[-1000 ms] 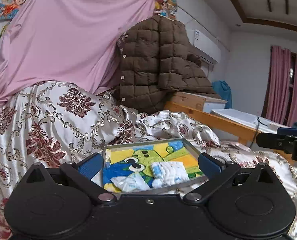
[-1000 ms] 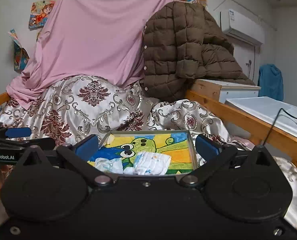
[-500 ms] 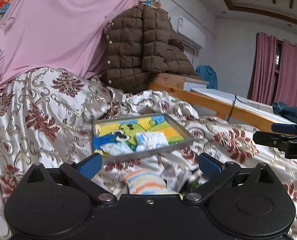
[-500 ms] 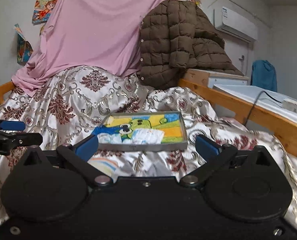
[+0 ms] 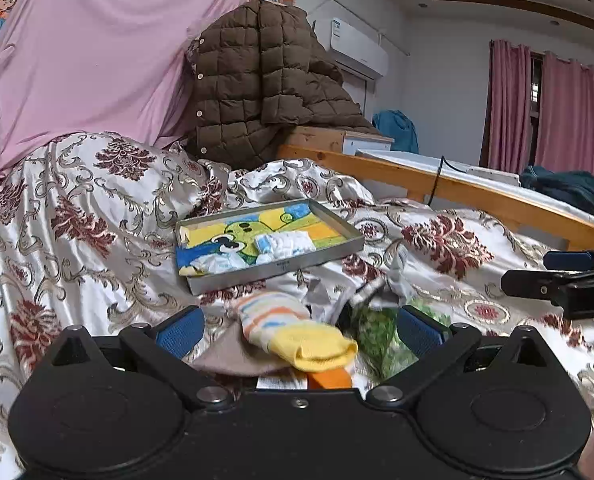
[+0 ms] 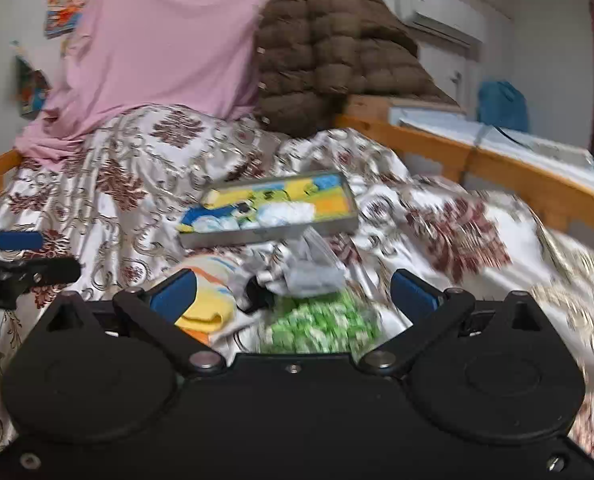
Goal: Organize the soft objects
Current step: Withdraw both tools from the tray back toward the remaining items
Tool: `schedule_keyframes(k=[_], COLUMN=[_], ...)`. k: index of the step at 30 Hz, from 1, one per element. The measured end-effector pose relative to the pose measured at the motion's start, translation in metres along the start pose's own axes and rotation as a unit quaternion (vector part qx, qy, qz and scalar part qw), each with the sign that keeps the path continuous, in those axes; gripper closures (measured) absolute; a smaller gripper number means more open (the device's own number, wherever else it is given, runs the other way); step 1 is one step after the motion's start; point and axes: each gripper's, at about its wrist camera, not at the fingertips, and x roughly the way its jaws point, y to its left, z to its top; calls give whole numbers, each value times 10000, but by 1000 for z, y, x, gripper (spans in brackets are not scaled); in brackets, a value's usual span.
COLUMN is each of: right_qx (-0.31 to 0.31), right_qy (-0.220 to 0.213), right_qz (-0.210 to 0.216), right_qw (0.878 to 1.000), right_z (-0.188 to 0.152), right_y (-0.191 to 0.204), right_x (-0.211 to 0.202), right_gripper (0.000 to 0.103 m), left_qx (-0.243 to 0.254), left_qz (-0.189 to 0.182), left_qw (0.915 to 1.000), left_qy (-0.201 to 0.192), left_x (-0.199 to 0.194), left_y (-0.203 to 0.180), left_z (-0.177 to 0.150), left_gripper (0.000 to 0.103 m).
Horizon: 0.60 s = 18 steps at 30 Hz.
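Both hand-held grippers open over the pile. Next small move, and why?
Probably lower the left hand-held gripper onto the striped sock and close. It is open, and the sock lies loose between its fingers atop the pile, while the tray beyond already holds folded pieces.

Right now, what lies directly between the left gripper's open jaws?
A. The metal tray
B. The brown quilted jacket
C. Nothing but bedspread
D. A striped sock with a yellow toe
D. The left wrist view shows the striped sock lying between the left gripper's spread jaws, untouched; the metal tray sits farther back on the bedspread, and the brown quilted jacket is piled behind it.
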Motion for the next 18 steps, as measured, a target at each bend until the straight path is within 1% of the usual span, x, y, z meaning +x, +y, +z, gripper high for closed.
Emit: schedule_keyframes(k=[4,7,13,14,15,18], right_qx=[292,462,502,491,472,367], right_qy=[224,396,597,622,648,757], right_qz=[-234,-295,-366,-360,-359,-403], right_qw=[9990,9977,9963,9962,9961,9956], right_z=[-32,-57,-100,-106,-107,-126], right_y=[2,4,13,16,24,34], right_x=[-18,-31,-51,-52,-45,-44], right_gripper=[0,0,0,1,1,1], left_qx=[-95,-127,-198,-176,-123,102], left_qz=[-31,-81,-152,-168,-173,-157], left_qw=[9999,9996,9983,9983,9983,9977], left_qy=[100,221,520,526,534,652], left_x=[-8,-11,-6,-6,-6,-4], left_y=[2,5,5,4,3,-3], left_z=[-18,-30,-48,-50,-52,-61], left_gripper=[1,1,1,1,1,1])
